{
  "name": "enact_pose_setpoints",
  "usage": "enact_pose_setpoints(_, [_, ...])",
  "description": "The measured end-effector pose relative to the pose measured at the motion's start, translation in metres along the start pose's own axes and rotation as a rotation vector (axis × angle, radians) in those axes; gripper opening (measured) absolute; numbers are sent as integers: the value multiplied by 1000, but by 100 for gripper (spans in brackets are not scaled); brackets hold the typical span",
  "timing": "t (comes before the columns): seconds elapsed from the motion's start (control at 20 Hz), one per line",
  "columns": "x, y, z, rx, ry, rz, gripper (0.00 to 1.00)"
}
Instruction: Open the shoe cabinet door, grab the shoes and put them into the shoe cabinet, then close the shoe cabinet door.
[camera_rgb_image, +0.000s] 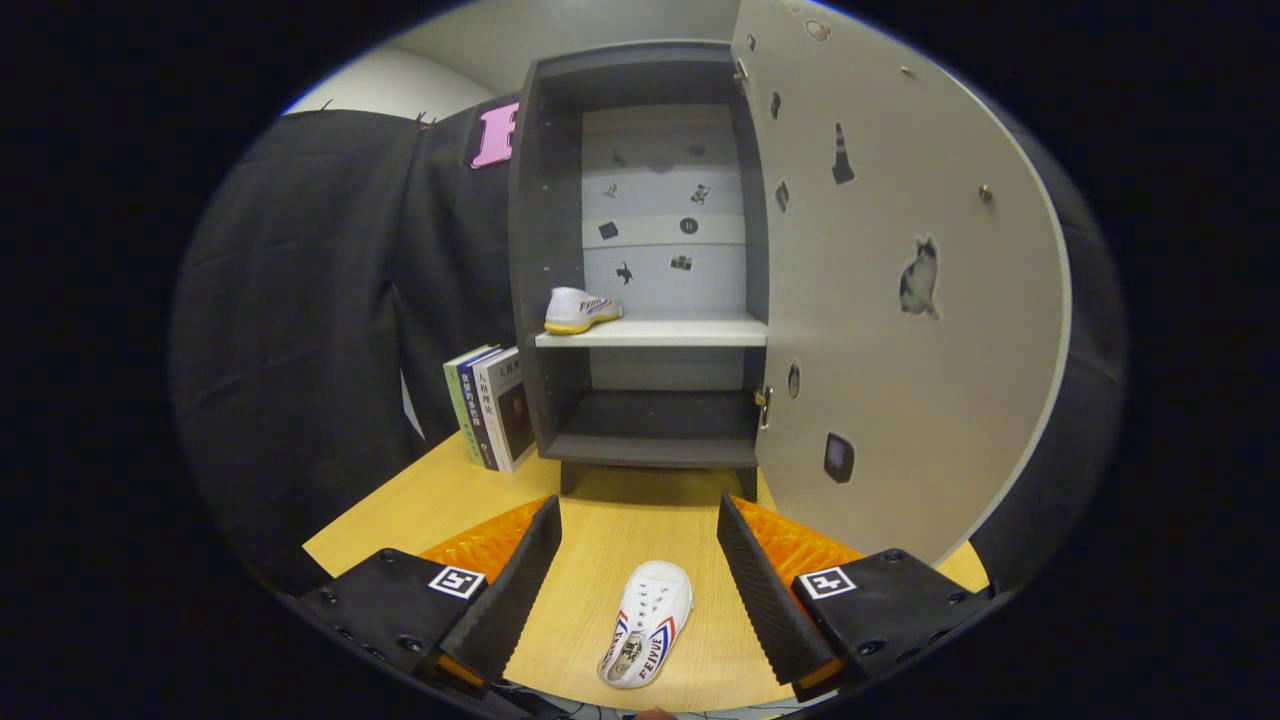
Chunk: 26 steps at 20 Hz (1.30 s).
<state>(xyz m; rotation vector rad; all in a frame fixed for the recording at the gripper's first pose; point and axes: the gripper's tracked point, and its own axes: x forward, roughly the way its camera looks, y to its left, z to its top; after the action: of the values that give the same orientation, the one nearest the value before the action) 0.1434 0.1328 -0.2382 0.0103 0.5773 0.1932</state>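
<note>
The dark grey shoe cabinet (548, 250) stands at the back of the wooden table, its pale door (900, 300) swung wide open to the right. One white shoe with a yellow sole (580, 310) rests on the left end of the white middle shelf (680, 332). A second white shoe with red and blue stripes (647, 622) lies on the table between my two fingers, toe pointing toward the cabinet. My gripper (637, 535) hangs open above it, and its ribbed black fingers (520, 590) stand clear of the shoe on either side.
Three books (490, 408) stand upright against the cabinet's left side. Black cloth hangs behind and to the left. The wooden table (420, 500) ends at an edge on the left. The lower compartment (655, 415) of the cabinet is dark. The open door stands to the right of my fingers.
</note>
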Motion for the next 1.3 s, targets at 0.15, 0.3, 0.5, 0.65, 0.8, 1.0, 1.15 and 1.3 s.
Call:
enact_pose_setpoints(0.15, [27, 4, -36, 18, 82, 14, 98])
enact_pose_setpoints(0.3, [47, 7, -67, 38, 165, 33, 98])
enact_pose_setpoints(0.5, [69, 13, -113, 73, 288, 56, 98])
enact_pose_setpoints(0.65, [80, 13, -136, 81, 353, 53, 98])
enact_pose_setpoints(0.8, [90, 15, -154, 77, 400, 63, 98])
enact_pose_setpoints(1.0, [95, 20, -182, 65, 483, 70, 94])
enact_pose_setpoints(1.15, [94, 23, -203, 43, 542, 77, 93])
enact_pose_setpoints(1.3, [94, 28, -214, 38, 569, 94, 90])
